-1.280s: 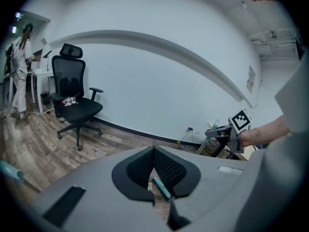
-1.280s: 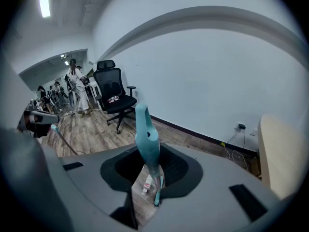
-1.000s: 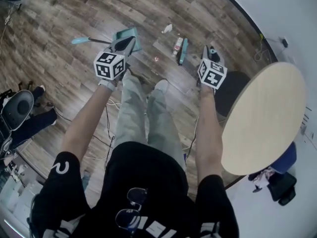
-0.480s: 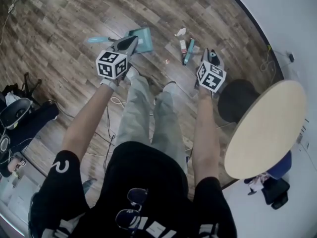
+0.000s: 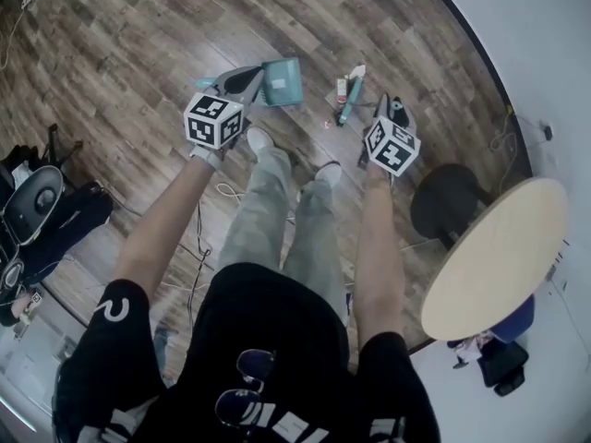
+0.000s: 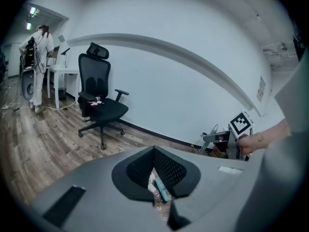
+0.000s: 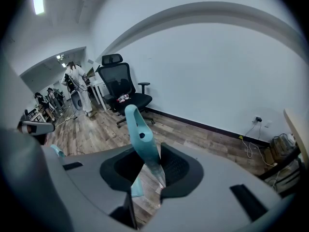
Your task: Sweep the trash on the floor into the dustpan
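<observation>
Trash [image 5: 344, 95]: a small cluster on the wood floor [image 5: 138, 44]. It is a white-and-red tube [image 5: 342, 88], a slim teal stick [image 5: 348, 106] just beside it, a white scrap [image 5: 357, 70] at the far end and a pink speck [image 5: 326, 124] at the near end. Tube and stick lie parallel, their long axes running away from the operator.

Dustpan [image 5: 282, 81]: teal, left of the cluster, near it but apart. I cannot tell which edge is its mouth, or whether it rests on the floor.

Right tongs [image 5: 392, 109]: just right of the cluster, and the nearer pair. They are closed on the brush [image 7: 140, 134]. In the right gripper view its teal handle, with a hang hole, stands up between the jaws. A paler part shows below, which I take for bristles.

Left tongs [image 5: 242, 81]: at the dustpan's left side. In the left gripper view the jaws meet at the tips and no handle shows between them; only the tube and stick on the floor show through the gap. The head view puts the tips against the pan's handle side, so I judge they pinch the dustpan there.

Judgement: the trash sits between brush and pan, so the stroke runs right to left, broadside across those long axes. The tube should roll along. The stick may pivot and slip past the bristles. I'd want the pan grounded first, mouth toward the cluster.
</observation>
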